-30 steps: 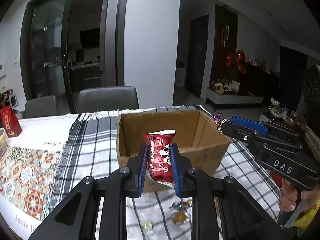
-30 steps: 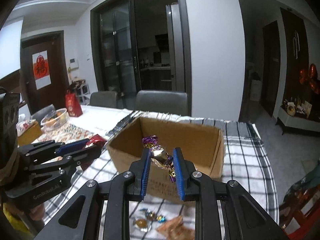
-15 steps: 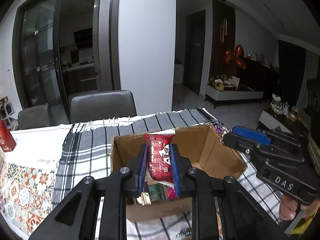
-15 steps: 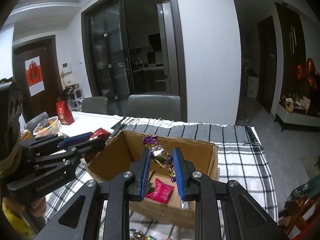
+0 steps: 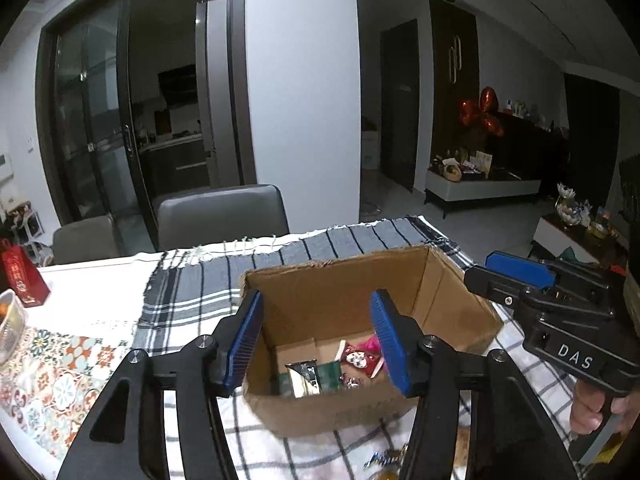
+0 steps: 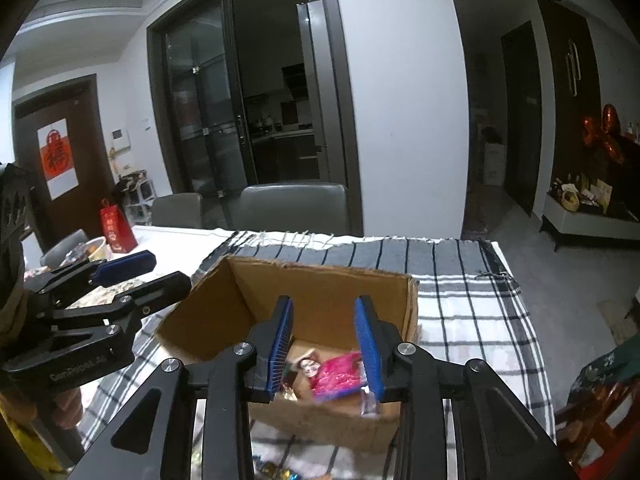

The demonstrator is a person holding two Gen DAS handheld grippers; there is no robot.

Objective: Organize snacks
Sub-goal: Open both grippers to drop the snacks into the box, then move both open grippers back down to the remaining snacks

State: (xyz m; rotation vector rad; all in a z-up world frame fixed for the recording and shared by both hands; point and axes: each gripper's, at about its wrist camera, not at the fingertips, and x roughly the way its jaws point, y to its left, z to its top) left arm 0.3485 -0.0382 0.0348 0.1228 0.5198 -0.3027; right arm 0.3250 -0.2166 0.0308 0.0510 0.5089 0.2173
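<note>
Below both spread, empty tools — left tool, right tool — snack packets loose inside the cardboard box.

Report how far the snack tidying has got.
Done: several wrapped snacks, including a bright pink foil packet, lie inside the brown cardboard box. In hand: nothing; left gripper and right gripper are both open above it. Left: loose wrapped candies on the checked tablecloth.
</note>
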